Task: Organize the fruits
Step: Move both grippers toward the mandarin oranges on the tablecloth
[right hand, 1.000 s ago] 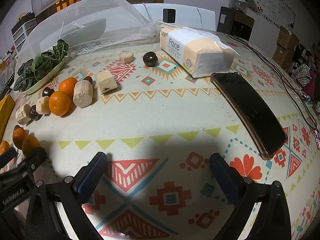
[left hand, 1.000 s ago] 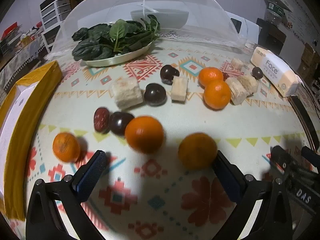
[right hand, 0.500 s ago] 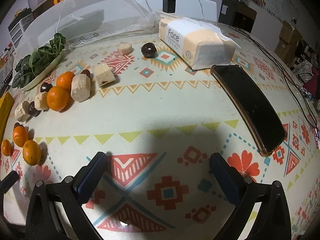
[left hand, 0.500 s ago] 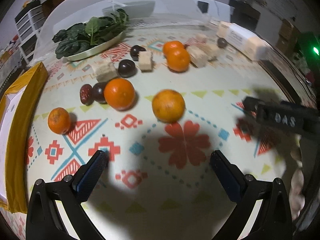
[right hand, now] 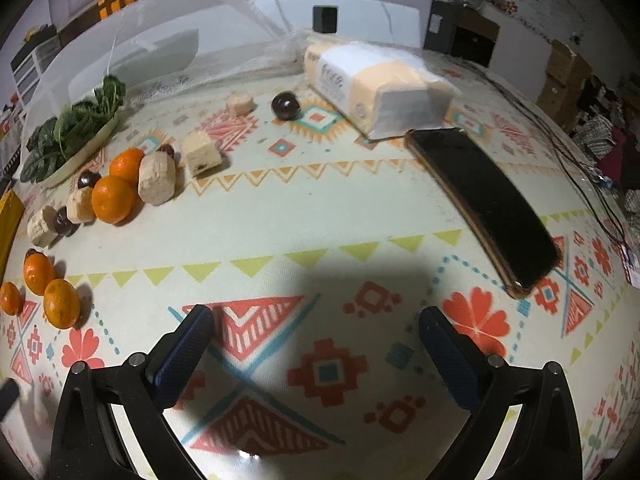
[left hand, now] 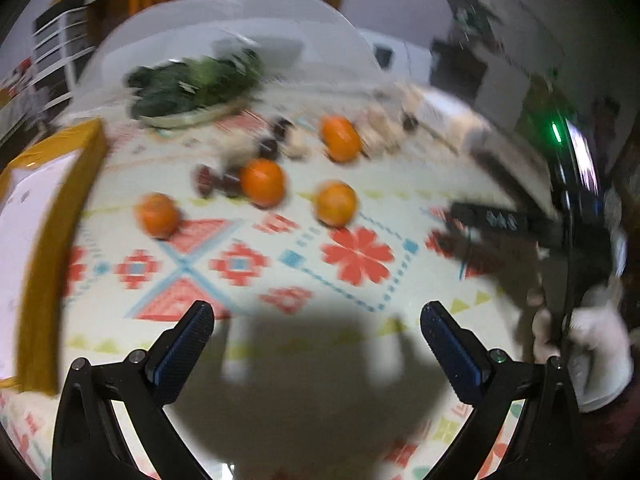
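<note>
Several oranges lie on the patterned tablecloth: in the blurred left wrist view one sits nearest, another beside dark plums, one to the left and one farther back. My left gripper is open and empty, well short of them. My right gripper is open and empty over bare cloth; three oranges lie at its far left, two more among pale cake blocks and plums.
A plate of spinach sits under a mesh food cover at the back left. A tissue pack and a black phone lie to the right. A yellow box borders the left edge. The right gripper's body shows at right.
My left gripper has pulled back and up from the oranges, which now lie farther away; its view is blurred. The right gripper has risen slightly. Both stay open.
</note>
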